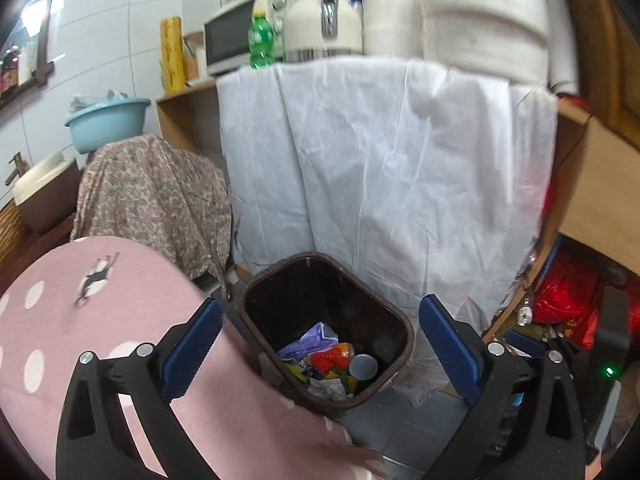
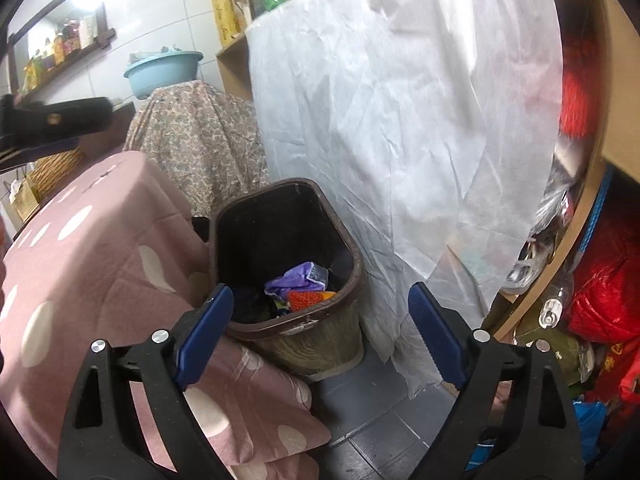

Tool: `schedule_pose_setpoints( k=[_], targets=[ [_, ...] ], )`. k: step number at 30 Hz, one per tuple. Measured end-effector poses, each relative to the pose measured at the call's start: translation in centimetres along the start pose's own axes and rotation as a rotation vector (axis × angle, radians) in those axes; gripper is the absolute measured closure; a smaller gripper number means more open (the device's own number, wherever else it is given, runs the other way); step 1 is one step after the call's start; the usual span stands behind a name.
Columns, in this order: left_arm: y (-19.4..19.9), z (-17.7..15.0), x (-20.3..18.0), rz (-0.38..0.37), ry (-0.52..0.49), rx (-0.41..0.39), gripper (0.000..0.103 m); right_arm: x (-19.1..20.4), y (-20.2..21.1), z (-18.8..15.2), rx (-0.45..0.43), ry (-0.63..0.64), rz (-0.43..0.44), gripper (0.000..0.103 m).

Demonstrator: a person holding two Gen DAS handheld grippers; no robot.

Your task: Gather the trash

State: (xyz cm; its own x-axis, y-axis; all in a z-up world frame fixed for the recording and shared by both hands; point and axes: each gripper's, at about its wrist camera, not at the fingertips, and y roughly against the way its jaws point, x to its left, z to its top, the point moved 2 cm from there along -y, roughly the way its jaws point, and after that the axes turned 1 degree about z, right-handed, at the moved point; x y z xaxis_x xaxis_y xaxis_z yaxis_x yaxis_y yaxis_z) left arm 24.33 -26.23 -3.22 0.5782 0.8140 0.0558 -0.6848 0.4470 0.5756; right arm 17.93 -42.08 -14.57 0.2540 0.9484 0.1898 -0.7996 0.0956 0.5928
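A brown trash bin (image 1: 402,322) stands on the floor between a pink dotted cloth and a hanging white sheet. Inside lie a purple wrapper (image 1: 310,340), a red strawberry-print packet (image 1: 330,358), a round metal can (image 1: 363,367) and crumpled paper. My left gripper (image 1: 320,340) is open and empty, hovering right above the bin's mouth. The bin also shows in the right wrist view (image 2: 348,304), with the purple wrapper (image 2: 296,280) and a red piece (image 2: 306,300) visible. My right gripper (image 2: 320,320) is open and empty, above the bin's near rim.
A pink dotted cloth (image 1: 80,320) covers a surface at the left, shown too in the right wrist view (image 2: 100,240). A white sheet (image 1: 380,160) hangs behind the bin. Red bags (image 2: 600,280) and clutter fill a shelf at the right. Grey floor tiles (image 2: 380,420) lie below.
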Motion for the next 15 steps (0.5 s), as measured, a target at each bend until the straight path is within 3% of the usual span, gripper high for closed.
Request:
schedule_pose_setpoints(
  k=[6,15],
  targets=[
    [6.2,-1.6,2.1,0.041,0.011,-0.093,0.005,4.0,4.0,0.6,-0.082,0.066,0.028,0.006],
    [14.3,-5.4,7.0,0.134,0.118,-0.188,0.005,12.5,9.9,0.9,-0.186,0.201,0.127,0.006]
  ],
)
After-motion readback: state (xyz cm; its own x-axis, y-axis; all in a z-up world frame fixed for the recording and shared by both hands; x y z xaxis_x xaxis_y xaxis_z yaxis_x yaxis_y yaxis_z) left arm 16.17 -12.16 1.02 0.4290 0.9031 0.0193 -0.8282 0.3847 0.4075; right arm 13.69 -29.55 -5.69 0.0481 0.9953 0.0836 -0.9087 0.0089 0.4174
